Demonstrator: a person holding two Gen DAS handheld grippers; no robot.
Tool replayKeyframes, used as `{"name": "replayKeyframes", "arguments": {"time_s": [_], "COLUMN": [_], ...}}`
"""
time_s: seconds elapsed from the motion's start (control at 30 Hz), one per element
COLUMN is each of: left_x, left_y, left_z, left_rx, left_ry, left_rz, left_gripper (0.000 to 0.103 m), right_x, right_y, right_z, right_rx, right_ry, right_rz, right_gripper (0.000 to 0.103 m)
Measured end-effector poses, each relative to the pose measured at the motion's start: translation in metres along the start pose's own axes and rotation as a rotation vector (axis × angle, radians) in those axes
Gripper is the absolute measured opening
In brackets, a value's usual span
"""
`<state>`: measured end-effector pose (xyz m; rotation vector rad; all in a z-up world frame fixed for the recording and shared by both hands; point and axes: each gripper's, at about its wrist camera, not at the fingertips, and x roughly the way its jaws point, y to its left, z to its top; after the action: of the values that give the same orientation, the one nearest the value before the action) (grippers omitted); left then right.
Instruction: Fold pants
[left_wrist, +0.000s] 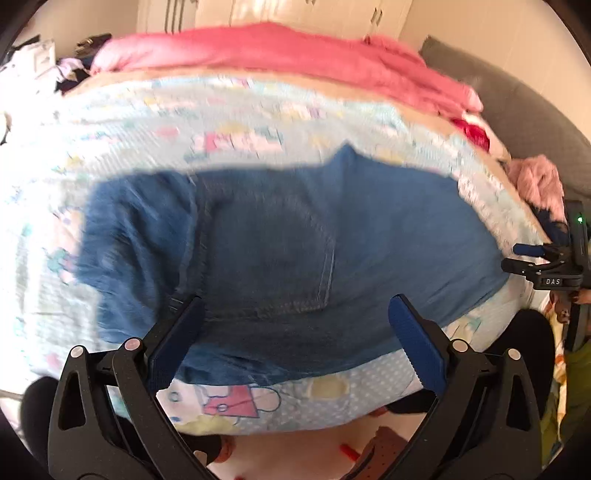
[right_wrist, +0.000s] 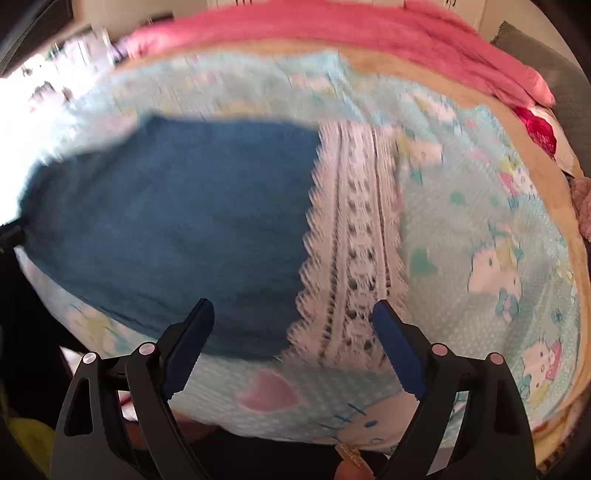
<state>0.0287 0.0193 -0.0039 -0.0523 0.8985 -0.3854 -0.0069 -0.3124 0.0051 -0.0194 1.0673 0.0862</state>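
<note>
One pair of blue denim pants (left_wrist: 295, 251) lies flat on the cartoon-print bedsheet (right_wrist: 480, 229), lace-trimmed hems (right_wrist: 351, 258) to the right. Left gripper (left_wrist: 295, 325) and right gripper (right_wrist: 293, 332) hover above, both wide open, gripping nothing.

Bed (left_wrist: 258, 122) before me, covered by pale blue cartoon-print sheet (right_wrist: 480, 206). Pink blanket (left_wrist: 280, 55) bunched along far edge. Grey upholstered headboard (left_wrist: 517, 110) at my right. White wardrobe doors (left_wrist: 295, 11) behind bed, cream wall beside them. Clutter of clothes and papers (left_wrist: 48, 62) at far left. Strong daylight from my left, washing out that side. Pale floor (left_wrist: 295, 454) just below bed's near edge.
</note>
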Motion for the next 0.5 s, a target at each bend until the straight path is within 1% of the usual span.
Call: {"name": "replayKeyframes", "arguments": {"time_s": [0.07,0.1,0.17,0.2,0.33,0.5], "left_x": [-0.014,-0.017,-0.015,-0.010,0.010,0.039], "left_y": [0.002,0.002,0.004,0.005,0.005,-0.010], "left_z": [0.010,0.015,0.024,0.028,0.039,0.043], "left_rx": [-0.005,-0.006,-0.004,-0.012,-0.034,0.018], "left_ry": [-0.046,-0.059,-0.065,-0.053,-0.019,0.027], "left_rz": [-0.004,0.002,0.021,0.034,0.013,0.014], "left_gripper": [0.094,0.094,0.094,0.094,0.094,0.094], "right_x": [-0.011,-0.015,-0.017,-0.014,0.004,0.040], "right_y": [0.008,0.016,0.027,0.036,0.063,0.077], "right_z": [0.013,0.024,0.037,0.048,0.080,0.113], "right_rx": [-0.014,-0.035,-0.062,-0.081,-0.122,-0.120], "right_ry": [-0.057,-0.084,-0.105,-0.115,-0.129,-0.102], "right_rz": [0.031,0.042,0.058,0.066,0.086,0.087], "right_gripper": [0.087,0.087,0.090,0.091,0.091,0.091]}}
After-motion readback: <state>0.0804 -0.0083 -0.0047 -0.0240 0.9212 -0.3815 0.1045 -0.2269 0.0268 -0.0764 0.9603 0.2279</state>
